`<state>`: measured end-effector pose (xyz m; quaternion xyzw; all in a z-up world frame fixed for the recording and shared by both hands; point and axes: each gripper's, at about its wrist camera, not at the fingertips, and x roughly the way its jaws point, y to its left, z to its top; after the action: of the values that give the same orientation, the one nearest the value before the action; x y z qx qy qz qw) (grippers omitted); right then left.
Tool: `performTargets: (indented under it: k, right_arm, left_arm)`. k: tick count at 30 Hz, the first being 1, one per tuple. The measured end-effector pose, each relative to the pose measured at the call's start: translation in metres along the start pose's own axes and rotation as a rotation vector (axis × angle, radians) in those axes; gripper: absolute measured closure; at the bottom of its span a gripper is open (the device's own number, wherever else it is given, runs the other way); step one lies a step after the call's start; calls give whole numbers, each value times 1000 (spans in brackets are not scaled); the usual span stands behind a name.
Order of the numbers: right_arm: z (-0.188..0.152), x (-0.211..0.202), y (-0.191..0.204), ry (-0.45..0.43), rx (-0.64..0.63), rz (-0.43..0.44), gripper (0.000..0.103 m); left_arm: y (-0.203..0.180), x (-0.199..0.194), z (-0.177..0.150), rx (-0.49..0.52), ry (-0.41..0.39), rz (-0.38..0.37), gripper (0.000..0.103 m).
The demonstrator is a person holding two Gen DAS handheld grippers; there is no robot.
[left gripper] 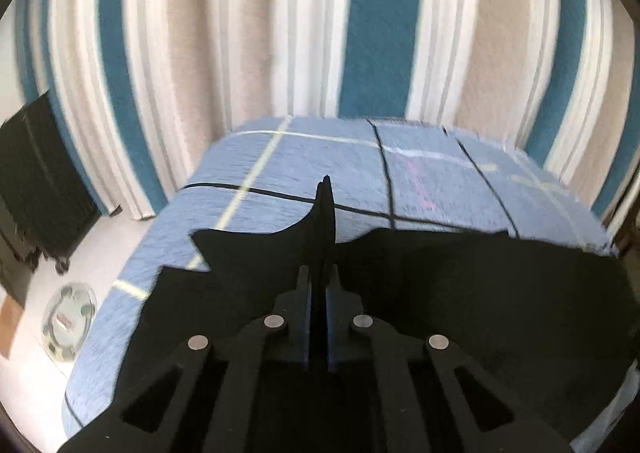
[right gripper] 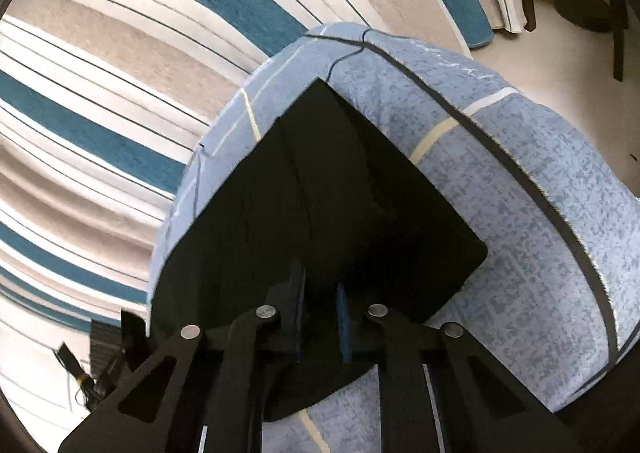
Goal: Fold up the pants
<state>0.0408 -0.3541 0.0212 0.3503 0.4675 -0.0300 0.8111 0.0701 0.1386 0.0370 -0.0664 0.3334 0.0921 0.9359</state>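
Left wrist view: the left gripper [left gripper: 319,293] is clamped on a raised edge of the black pants [left gripper: 460,285], which lie across the blue checked bed [left gripper: 304,157]. The right gripper [right gripper: 320,309] stands narrowly apart over the pants' flat folded part; whether it grips cloth I cannot tell. Carry the pinched edge level across, keeping tension so no creases form. Beyond the bed hangs a striped curtain [left gripper: 380,33]; left of it, white floor [left gripper: 24,381] with a round scale [left gripper: 69,323].

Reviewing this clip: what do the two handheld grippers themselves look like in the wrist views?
Both match. The left gripper and right gripper are matte black, with flat angular linkage bars bearing triangular cut-outs and four round silver pivot pins each. The inner finger faces carry blue pads. No cables, markings, sleeves or hands show.
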Motion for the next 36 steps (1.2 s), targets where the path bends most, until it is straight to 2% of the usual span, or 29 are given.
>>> performTargets:
  k: [6, 10, 13, 17, 20, 23, 26, 28, 31, 33, 36]
  right_arm:
    - [-5, -22, 11, -34, -35, 47, 93]
    - [-9, -13, -1, -3, -20, 9, 93]
    - [-10, -6, -9, 29, -3, 11, 93]
    - [-6, -8, -4, 29, -15, 14, 93]
    - [6, -22, 9, 6, -32, 67, 93]
    - [18, -46, 27, -35, -60, 130, 94]
    - [19, -52, 23, -35, -75, 115, 94]
    - [13, -41, 7, 2, -58, 62, 94]
    - [-1, -18, -23, 74, -11, 3, 94]
    - [-5, -18, -32, 63, 21, 37, 94]
    - [-2, -22, -21, 53, -31, 11, 94]
  left_arm:
    - [66, -46, -21, -227, -43, -39, 97]
    - [92, -47, -54, -346, 24, -66, 98]
    - [98, -34, -70, -393, 95, -71, 98]
    - [98, -34, -65, -413, 85, -91, 98]
    - [101, -35, -57, -425, 86, -100, 98]
    - [106, -49, -45, -437, 48, -130, 98]
    - [106, -60, -40, -418, 25, -119, 98]
    - [105, -57, -46, -401, 47, -93, 98]
    - [107, -38, -64, -419, 152, -56, 98]
    - [107, -30, -75, -423, 203, -28, 98]
    - [108, -32, -77, -419, 199, -26, 98]
